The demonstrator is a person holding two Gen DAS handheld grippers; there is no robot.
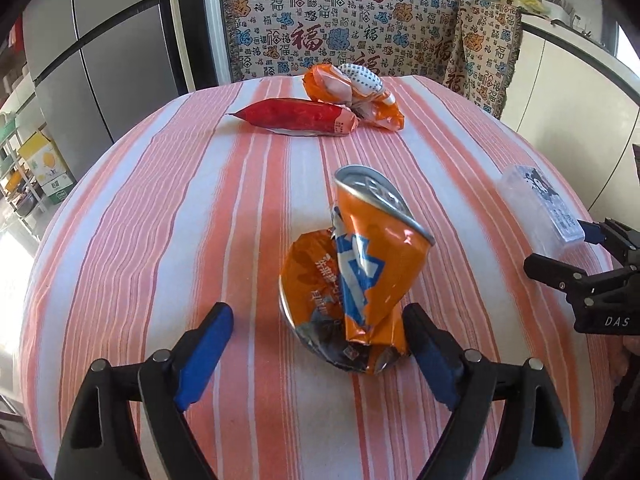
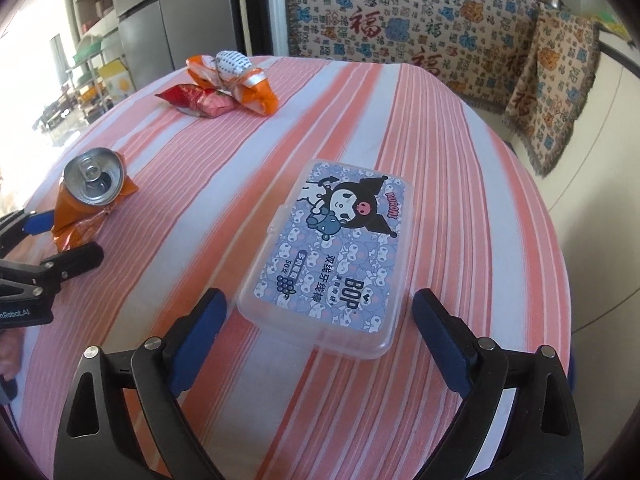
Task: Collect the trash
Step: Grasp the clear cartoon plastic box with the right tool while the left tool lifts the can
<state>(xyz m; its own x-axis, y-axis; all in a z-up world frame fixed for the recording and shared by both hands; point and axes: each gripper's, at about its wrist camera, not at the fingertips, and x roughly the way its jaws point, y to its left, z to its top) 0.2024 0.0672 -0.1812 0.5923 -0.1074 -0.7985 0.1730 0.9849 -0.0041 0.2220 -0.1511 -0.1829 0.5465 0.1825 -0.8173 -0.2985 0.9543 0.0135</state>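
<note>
I have my left gripper (image 1: 318, 350) poised low over the crushed orange can (image 1: 352, 280), fingers spread wide with the can sitting between them; the right-hand pad looks to be at or just off the crumpled base, the left pad stands clear, so nothing is clamped; the can rests on the striped tablecloth (image 1: 160, 220) near the middle of the table, its long axis tilted up and away from me, the silver top with the pull-tab opening pointing toward the far side and slightly right, the flattened base nearest my fingers; I judge it light, thin-walled and springy, with sharp creases and a slick printed skin, so I would close across the folded waist where the metal is doubled and give it little force; my right gripper (image 2: 320, 332) hangs over the clear plastic floss-pick box (image 2: 328, 256), fingers likewise wide apart and off its sides; the box lies flat, long axis running away from me and leaning right, rigid and smooth, best taken across its short width; farther off lie a red snack wrapper (image 1: 296, 116) and an orange crumpled wrapper (image 1: 352, 96), touching each other, both soft and feather-light by the look.
</note>
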